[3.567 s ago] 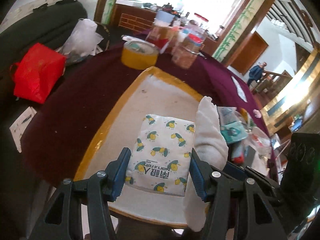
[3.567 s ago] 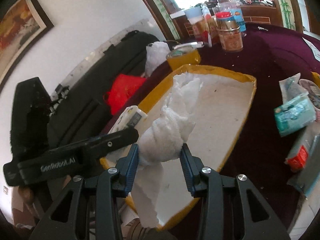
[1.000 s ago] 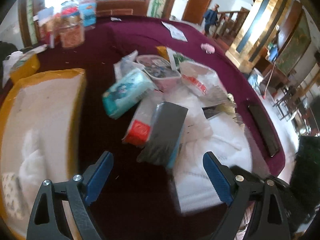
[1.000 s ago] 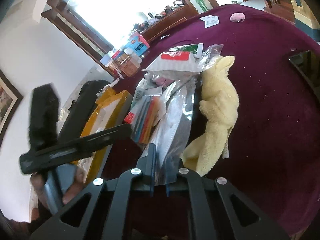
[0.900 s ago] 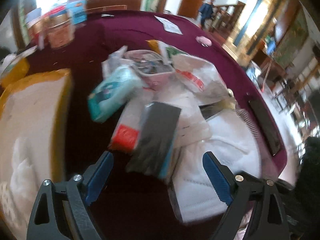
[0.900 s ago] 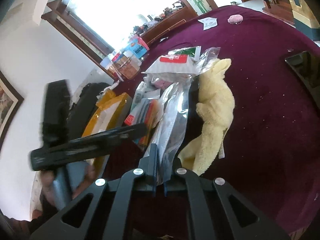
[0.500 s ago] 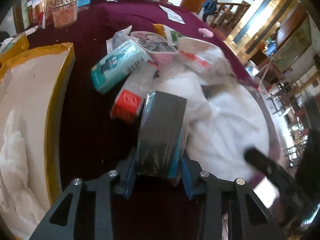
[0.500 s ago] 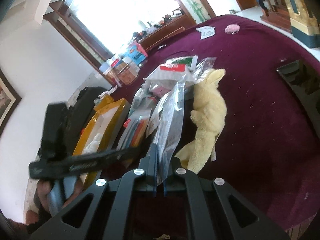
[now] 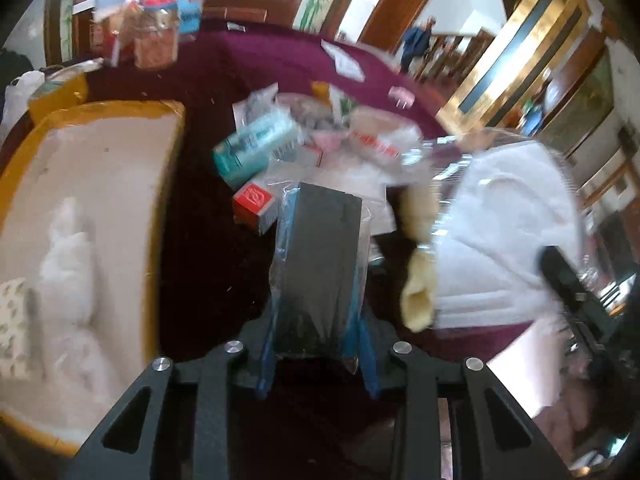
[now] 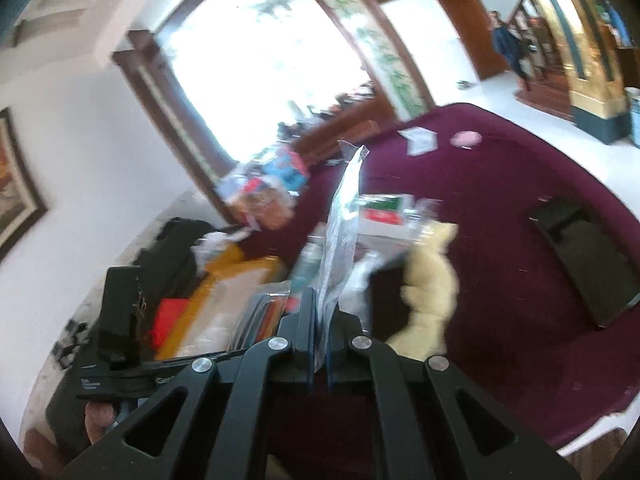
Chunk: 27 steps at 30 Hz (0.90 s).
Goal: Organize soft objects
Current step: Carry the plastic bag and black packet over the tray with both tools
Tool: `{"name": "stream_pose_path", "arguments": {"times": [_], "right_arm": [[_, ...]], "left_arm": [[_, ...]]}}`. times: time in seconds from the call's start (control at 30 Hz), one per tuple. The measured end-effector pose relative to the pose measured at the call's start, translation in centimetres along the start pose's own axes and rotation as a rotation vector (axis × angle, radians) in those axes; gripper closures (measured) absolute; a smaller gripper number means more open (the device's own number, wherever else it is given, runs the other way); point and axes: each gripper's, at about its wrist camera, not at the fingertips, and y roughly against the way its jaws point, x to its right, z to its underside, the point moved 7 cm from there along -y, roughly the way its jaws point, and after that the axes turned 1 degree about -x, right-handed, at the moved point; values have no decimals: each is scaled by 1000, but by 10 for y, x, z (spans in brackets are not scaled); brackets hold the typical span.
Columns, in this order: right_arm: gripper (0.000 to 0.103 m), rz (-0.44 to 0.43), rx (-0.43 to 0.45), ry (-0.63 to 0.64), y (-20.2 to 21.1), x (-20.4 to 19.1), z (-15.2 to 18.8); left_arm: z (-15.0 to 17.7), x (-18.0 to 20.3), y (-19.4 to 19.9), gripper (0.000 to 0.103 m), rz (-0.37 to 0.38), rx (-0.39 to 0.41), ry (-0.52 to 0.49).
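Note:
My left gripper (image 9: 316, 344) is shut on a dark grey packet in clear wrap (image 9: 320, 264), held above the maroon table (image 9: 208, 240). My right gripper (image 10: 320, 344) is shut on the edge of a clear plastic bag (image 10: 340, 248) that holds a white folded towel (image 9: 504, 232); the bag is lifted and stands up edge-on in the right wrist view. A yellow plush cloth (image 10: 430, 280) lies on the table right of the bag and also shows in the left wrist view (image 9: 418, 280). The yellow-rimmed tray (image 9: 160, 216) at left holds a white towel (image 9: 68, 256) and a lemon-print tissue pack (image 9: 12, 320).
A teal tissue pack (image 9: 252, 152), a red-and-white box (image 9: 256, 204) and plastic-wrapped items (image 9: 372, 140) are piled mid-table. Jars and boxes (image 9: 156, 28) stand at the far edge. A dark flat object (image 10: 584, 264) lies at right. A black sofa with a red bag (image 10: 168, 316) is beyond the tray.
My left gripper closed on the dark grey packet and lifted it. My right gripper raised the clear bag with the white towel off the table, away from the yellow cloth.

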Motion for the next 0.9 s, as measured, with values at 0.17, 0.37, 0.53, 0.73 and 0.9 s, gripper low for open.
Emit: {"name": "stream_pose_path", "arguments": {"times": [0.17,0.37,0.53,0.73,0.9], "right_arm": [[100,-131,-92,16,-34,-37,7],[100,-226,-207,7,-98,-76,13],[100,-222,-254,21,-149,-99,9],[100,-169,-296,39,-208,-110,5],[100,-71,-355,70,-251,-106,11]], "left_arm": [[-5,-21,59,68,43,103,63],[-25,-103,92,68,-55,153,233],[-41,-166,98,68,-147,170,328],[-53,-209,81,68,-193,131,368],[-63,-226,57,68,-201,81,375]]}}
